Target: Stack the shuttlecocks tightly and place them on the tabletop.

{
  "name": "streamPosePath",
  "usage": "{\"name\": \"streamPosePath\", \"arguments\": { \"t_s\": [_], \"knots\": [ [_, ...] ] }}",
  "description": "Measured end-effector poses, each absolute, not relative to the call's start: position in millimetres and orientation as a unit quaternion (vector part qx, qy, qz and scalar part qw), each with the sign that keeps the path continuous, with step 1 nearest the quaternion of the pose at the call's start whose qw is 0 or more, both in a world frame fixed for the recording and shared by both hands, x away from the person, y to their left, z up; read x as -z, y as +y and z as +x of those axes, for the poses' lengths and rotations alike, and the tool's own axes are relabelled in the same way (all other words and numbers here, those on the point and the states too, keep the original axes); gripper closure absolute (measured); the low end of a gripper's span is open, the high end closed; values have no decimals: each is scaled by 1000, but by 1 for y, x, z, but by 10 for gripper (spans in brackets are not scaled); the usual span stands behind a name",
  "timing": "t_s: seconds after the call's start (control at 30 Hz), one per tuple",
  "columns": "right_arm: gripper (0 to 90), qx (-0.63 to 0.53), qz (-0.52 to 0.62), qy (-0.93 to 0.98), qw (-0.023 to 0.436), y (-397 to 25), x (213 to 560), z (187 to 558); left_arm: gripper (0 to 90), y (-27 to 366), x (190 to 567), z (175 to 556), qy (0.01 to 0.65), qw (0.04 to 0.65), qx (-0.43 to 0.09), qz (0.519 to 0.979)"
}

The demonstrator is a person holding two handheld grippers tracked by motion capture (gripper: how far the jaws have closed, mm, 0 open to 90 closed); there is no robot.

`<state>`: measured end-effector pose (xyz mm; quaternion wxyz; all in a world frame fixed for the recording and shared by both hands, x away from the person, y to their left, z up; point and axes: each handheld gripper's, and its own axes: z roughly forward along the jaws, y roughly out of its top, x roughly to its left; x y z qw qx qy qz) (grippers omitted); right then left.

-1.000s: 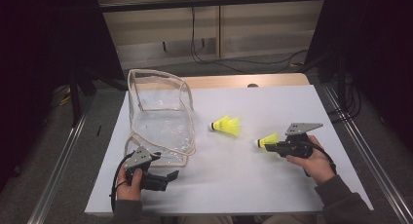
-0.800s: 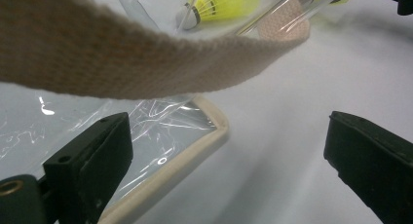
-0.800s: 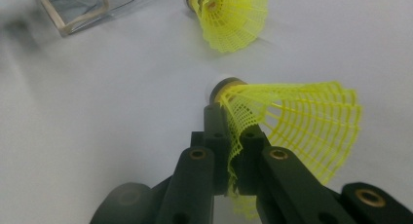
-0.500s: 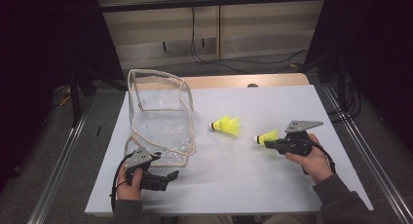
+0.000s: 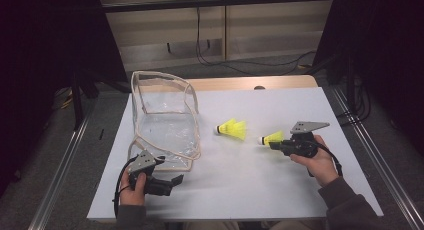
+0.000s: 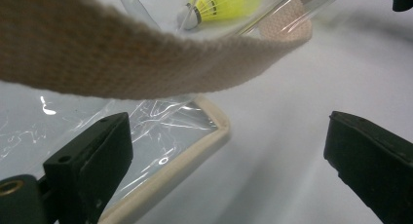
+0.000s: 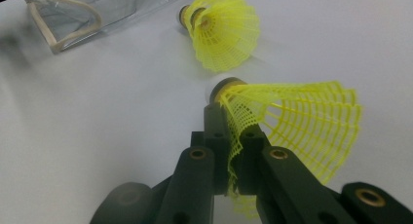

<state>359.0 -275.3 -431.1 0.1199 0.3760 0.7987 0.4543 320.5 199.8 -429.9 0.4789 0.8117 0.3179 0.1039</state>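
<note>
My right gripper [image 5: 272, 142], right of centre in the high view, pinches the skirt of a yellow shuttlecock [image 7: 287, 121]. A second shuttlecock [image 5: 231, 129] lies on the white table [image 5: 260, 190] just left of it, near centre. My left gripper [image 5: 175, 181], lower left, has its jaws spread beside the clear bag [image 5: 162, 122], its beige strap [image 6: 122, 63] crossing above them

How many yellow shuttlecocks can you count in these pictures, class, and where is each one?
2. One shuttlecock is pinched by its skirt in the right gripper; the other shuttlecock lies free on the white table, right of the clear bag.
</note>
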Motion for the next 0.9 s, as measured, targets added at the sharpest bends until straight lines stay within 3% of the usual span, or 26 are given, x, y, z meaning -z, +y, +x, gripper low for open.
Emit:
{"name": "streamPosePath", "arguments": {
  "t_s": [0.9],
  "knots": [
    [869, -457, 378, 795, 132, -263, 430, 371, 39, 199, 431, 321, 318, 478, -104, 812]
  ]
}}
